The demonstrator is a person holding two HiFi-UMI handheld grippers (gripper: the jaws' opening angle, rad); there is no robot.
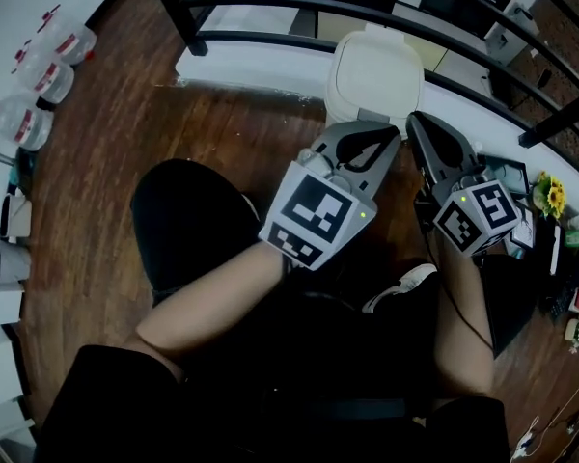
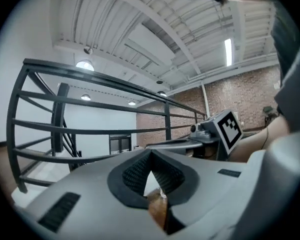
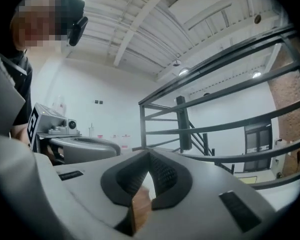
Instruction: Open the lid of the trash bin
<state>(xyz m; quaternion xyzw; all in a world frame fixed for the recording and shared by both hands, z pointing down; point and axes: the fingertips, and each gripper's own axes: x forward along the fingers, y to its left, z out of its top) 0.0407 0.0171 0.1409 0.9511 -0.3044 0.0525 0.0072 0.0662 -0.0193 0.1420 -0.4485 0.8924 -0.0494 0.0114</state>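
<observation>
On the brown wood floor [image 1: 222, 143], near its far edge, a black railing [image 1: 299, 8] runs across the top of the head view. A person sits here in black trousers [image 1: 188, 225]. One white shoe [image 1: 405, 283] shows by the right arm.

The white trash bin [image 1: 336, 95] stands at the far edge of the floor, just in front of the railing. Its lid [image 1: 374, 66] lies flat on top, still down.

The left gripper [image 1: 386, 138] points up at the bin. Its fingers [image 2: 135, 171] are closed, tip against tip, with nothing held between them. In the head view the tips sit right at the near edge of the bin, below the lid. I cannot tell if they touch it.

The right gripper [image 1: 417, 123] is just beside the left one, at the bin's near right corner. Its fingers [image 3: 162, 176] are closed too and hold nothing. A bit of brown floor shows in the gap under each pair of tips.

Some clear bottles [image 1: 39, 75] with red caps lie at the far left corner of the floor. A few yellow flowers [image 1: 552, 196] sit at the right edge.
</observation>
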